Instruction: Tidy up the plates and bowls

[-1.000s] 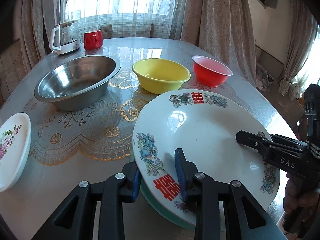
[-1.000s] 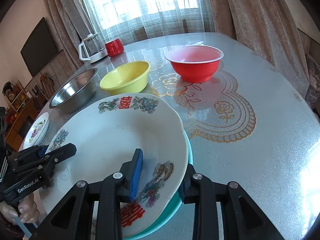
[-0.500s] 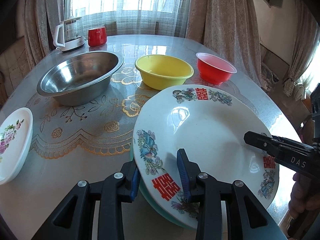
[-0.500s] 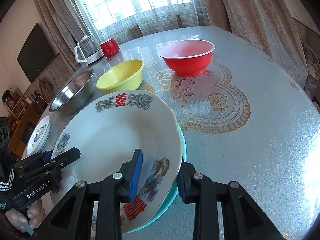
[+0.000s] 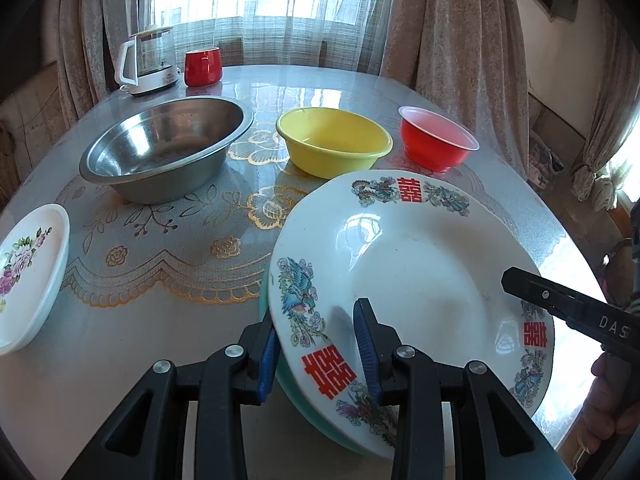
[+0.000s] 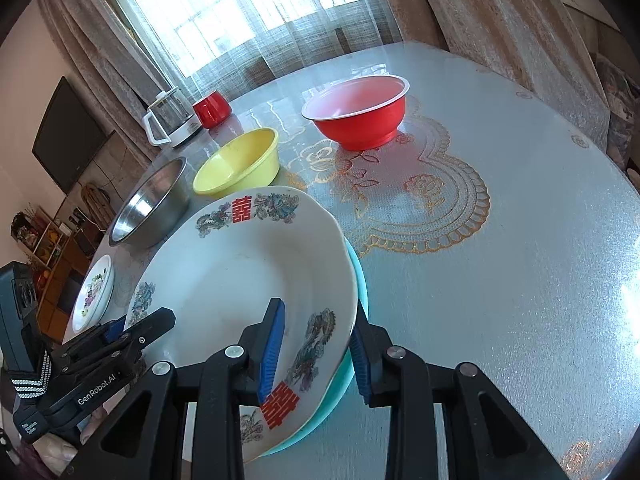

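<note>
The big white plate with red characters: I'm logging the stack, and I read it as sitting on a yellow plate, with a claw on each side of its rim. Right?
Not quite. The big white plate with red characters sits on a teal plate, not a yellow one, as the right wrist view shows. The left claw and right claw do straddle opposite sides of its rim.

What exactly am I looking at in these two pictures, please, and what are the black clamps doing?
No robot here: a person holds a black two-finger gripper in each hand, each with a camera looking along its fingers. One picture is from the left gripper, the other from the right gripper. Both clamp opposite edges of a large white plate with red characters, which sits over a teal plate. On the glossy table also stand a steel bowl, a yellow plastic bowl, a red plastic bowl, a small floral white plate, a glass kettle and a red mug.
</note>
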Available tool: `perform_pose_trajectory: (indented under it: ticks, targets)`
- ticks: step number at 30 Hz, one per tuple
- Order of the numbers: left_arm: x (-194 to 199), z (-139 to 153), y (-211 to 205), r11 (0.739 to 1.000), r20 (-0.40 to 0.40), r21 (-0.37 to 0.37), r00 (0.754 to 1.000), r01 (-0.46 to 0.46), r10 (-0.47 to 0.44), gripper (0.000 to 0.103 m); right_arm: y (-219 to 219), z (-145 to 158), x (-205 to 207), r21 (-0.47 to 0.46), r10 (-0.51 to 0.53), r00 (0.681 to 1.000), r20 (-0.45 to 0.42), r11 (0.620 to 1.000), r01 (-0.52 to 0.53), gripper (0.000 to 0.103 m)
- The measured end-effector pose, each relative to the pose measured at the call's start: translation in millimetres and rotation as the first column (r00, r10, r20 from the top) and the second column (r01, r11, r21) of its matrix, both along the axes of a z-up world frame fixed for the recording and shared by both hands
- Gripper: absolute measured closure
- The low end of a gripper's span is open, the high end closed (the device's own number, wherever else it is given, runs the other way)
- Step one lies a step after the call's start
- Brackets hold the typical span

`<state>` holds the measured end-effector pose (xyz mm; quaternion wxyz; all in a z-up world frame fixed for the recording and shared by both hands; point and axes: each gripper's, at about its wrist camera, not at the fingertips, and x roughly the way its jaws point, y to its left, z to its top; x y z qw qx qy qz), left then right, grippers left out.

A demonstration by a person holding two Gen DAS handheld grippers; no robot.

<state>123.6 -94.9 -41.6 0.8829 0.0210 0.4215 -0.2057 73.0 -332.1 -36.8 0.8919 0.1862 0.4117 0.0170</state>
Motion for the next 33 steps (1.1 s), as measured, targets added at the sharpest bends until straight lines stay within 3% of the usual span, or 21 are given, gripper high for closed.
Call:
perform_pose_trajectory:
  ticks: [4, 11, 16, 33]
  targets:
    - [-5, 0, -5, 0.999, 0.028, 0.045, 1.0, -0.01, 0.008, 0.066, 3, 2, -2, -0.042, -0.012, 1.0, 0.009, 0.999, 0.012, 0.071]
    - [-8, 1, -6, 0.998, 0.039, 0.057, 0.999, -0.021, 0.019, 0.065, 2, 19, -9, -0.104, -0.03, 0.997, 0.073, 0.994, 0.037, 0.069]
    - [-13, 7, -3, 0.996, 0.091, 0.074, 0.995, -0.044, 0.038, 0.066, 9, 12, -7, -0.149, -0.023, 0.998, 0.057, 0.988, 0.031, 0.069]
    - [-18, 12, 16, 0.996, 0.093, 0.007, 0.992, -0.089, 0.088, 0.064, 12, 5, -9, -0.158, -0.028, 0.998, 0.054, 0.987, 0.036, 0.069]
